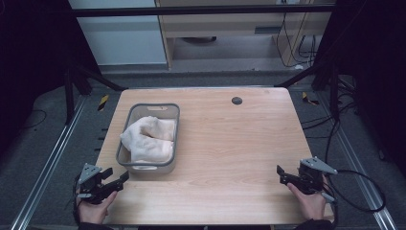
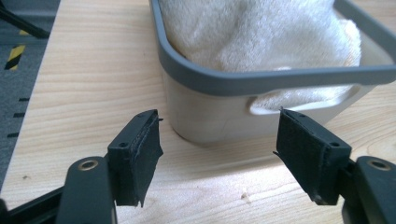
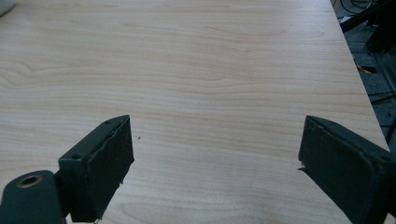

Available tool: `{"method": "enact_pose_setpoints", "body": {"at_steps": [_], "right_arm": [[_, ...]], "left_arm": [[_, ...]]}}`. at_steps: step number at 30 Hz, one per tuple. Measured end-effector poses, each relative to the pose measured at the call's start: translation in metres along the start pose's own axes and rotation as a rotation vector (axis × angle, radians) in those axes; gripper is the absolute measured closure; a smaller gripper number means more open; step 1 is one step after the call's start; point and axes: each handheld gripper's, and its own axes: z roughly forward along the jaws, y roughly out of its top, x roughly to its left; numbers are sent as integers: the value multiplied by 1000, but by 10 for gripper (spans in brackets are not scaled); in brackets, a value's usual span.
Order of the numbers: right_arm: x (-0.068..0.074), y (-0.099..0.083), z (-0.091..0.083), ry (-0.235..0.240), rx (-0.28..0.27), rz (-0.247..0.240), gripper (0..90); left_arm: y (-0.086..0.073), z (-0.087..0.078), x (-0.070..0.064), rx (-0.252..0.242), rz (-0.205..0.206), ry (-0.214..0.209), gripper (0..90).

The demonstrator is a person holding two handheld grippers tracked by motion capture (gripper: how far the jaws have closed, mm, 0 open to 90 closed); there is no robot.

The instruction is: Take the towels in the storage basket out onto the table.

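High view first: my left hand (image 1: 93, 211) and right hand (image 1: 310, 201) come in at the near edge of the wooden table (image 1: 230, 143), each holding a claw. My left claw (image 1: 117, 179) sits at the near left corner with its jaws spread apart and empty, tips pointing toward the bin just ahead. My right claw (image 1: 282, 173) rests near the right corner, jaws also wide and holding nothing, over bare wood well apart from the bin.

Left gripper view puts the grey-rimmed bin (image 2: 261, 77) just beyond my jaws, its pale wall and handle slot facing me. A white towel (image 2: 261, 32) is heaped inside it, bulging above the rim.

Farther back on the table, a small dark round disc (image 1: 236, 100) lies near the far edge.
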Motion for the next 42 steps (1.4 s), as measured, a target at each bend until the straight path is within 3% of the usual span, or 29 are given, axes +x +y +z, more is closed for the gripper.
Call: {"method": "enact_pose_setpoints", "body": {"at_steps": [7, 22, 27, 42], "right_arm": [[5, -1, 1, -4, 17, -46, 97], [9, -3, -3, 1, 22, -69, 82], [9, -4, -3, 7, 24, -74, 77], [9, -5, -3, -3, 35, -88, 73]], "left_arm": [[7, -9, -3, -27, 9, -14, 302], [26, -20, -9, -66, 26, -49, 282], [36, -23, -12, -80, 38, -78, 275], [63, -17, -20, -38, 121, -88, 251]]}}
